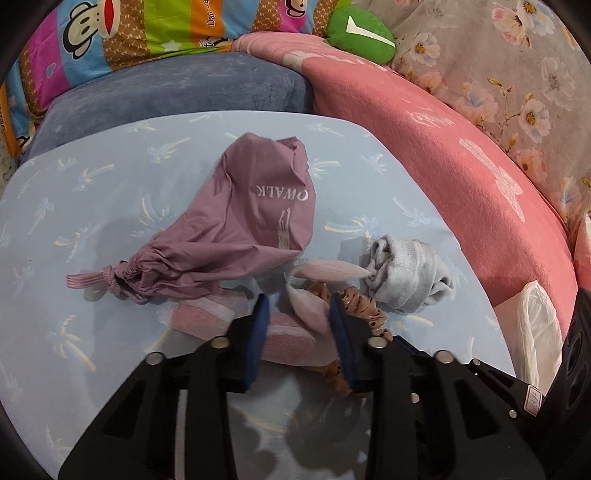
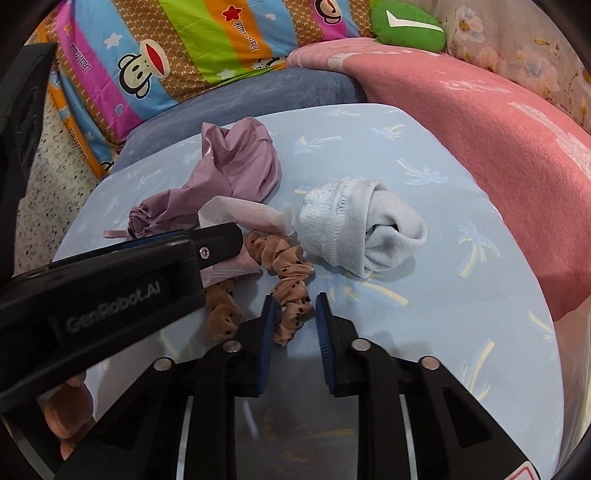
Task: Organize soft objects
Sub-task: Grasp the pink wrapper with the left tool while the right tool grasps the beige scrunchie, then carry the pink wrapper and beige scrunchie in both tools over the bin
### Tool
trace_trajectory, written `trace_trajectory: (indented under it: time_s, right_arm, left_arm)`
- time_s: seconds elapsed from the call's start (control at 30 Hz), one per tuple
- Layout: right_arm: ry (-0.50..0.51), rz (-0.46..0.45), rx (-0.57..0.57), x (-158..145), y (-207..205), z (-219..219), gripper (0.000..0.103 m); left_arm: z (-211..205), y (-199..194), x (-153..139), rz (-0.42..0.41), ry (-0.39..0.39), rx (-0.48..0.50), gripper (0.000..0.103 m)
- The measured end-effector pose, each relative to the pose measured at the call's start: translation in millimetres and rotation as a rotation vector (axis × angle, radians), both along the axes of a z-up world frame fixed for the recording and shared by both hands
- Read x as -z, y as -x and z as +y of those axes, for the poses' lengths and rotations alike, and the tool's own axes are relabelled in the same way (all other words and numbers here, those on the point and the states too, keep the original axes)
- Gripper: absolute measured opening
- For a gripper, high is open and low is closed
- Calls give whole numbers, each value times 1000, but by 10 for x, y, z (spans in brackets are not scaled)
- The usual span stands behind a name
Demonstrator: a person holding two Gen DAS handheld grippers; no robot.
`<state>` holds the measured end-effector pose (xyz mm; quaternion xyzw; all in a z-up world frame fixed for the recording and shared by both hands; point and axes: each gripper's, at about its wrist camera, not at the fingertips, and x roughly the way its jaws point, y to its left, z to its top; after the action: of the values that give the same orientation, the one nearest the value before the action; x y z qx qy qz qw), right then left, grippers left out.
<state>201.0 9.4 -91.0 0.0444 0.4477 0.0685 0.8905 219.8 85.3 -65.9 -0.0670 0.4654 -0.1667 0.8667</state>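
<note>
My left gripper (image 1: 298,325) is open and low over the pale blue cushion, its blue pads either side of a pink sock (image 1: 221,312) whose lighter end (image 1: 325,270) sticks up past the fingertips. My right gripper (image 2: 294,319) is open, and a loop of the tan dotted scrunchie (image 2: 291,273) lies between its fingers. The scrunchie (image 1: 371,314) runs under the left gripper's right finger. A rolled grey-white sock (image 2: 354,232) lies just beyond, apart from both grippers. A mauve drawstring bag (image 1: 240,221) rests crumpled behind the pink sock. The left gripper (image 2: 218,242) shows side-on in the right wrist view.
The pale blue palm-print cushion (image 2: 443,258) carries everything. A pink blanket (image 1: 443,166) borders it on the right, a blue-grey cushion (image 1: 177,92) behind. A striped monkey-print pillow (image 2: 184,48) and a green plush (image 2: 406,26) lie at the back. White plastic (image 1: 535,325) sits at the right edge.
</note>
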Motion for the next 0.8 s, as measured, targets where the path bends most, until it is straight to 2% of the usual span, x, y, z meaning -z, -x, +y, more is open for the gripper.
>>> trace_trajectory:
  time_s: [0.1,0.27,0.53,0.8]
  right_arm:
    - [-11,6,0,5,54,-50,12]
    - [-28,17,24,-6,215,-117,10]
    - [-49,-21,72,-176,560,-279,10]
    - [-44,-119,112,-566,917,-554,10]
  left_arm:
    - [0,61,5,5,10,12,12]
    - [3,201,-38,-2,2,11,8]
    - [-71,466,-207,-26,-2,10,6]
    - [-252,721,-531,-86,-7,31,6]
